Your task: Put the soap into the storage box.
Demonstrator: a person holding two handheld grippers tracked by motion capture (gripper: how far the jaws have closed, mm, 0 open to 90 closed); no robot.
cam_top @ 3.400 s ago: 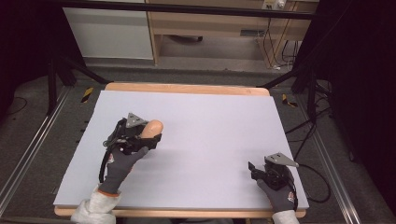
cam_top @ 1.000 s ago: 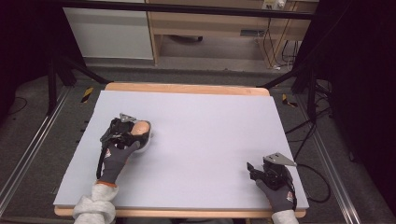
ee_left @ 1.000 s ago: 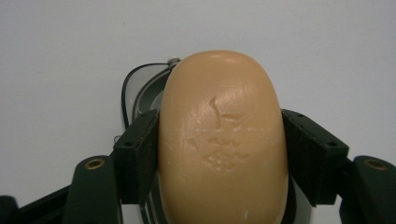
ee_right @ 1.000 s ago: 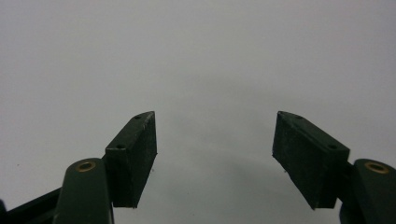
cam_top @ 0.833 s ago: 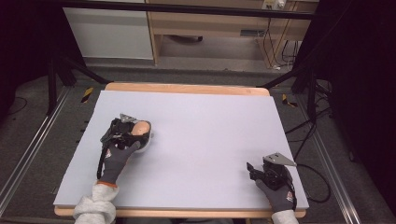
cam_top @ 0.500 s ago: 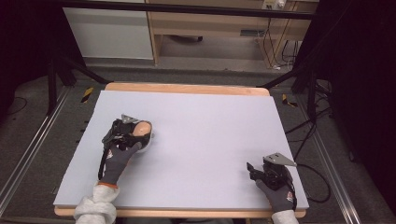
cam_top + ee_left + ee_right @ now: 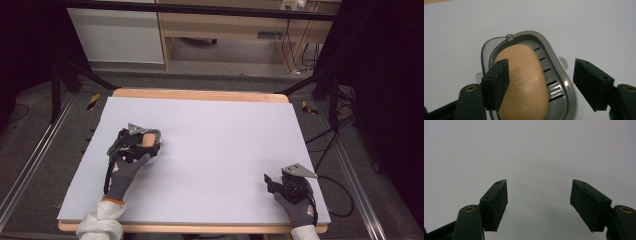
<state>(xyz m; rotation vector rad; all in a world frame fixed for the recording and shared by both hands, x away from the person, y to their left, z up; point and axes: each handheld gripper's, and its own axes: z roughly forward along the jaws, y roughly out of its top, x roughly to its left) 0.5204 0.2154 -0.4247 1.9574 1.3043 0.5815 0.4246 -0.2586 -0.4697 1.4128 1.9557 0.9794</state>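
One pale lavender sheet (image 7: pixel 225 150) covers the wooden table (image 7: pixel 200 94), which stands on a dark floor with metal rails, cables and a light cabinet beyond its far edge. Toward the sheet's left side, the left gripper (image 7: pixel 540 82) hangs spread wide over a tan soap bar (image 7: pixel 524 77) lying in a grey slotted dish (image 7: pixel 556 75); its left jaw overlaps the soap, the right stands clear. Near the sheet's front right corner the right gripper (image 7: pixel 539 200) rests agape over bare surface.

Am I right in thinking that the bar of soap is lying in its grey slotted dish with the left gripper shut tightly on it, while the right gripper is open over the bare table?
Not quite: the left gripper is open, not shut on the soap. The left gripper view shows one jaw in front of the bar and the other well clear to its side. The rest stands: the soap lies in the grey slotted dish, and the right gripper is open over the bare table.
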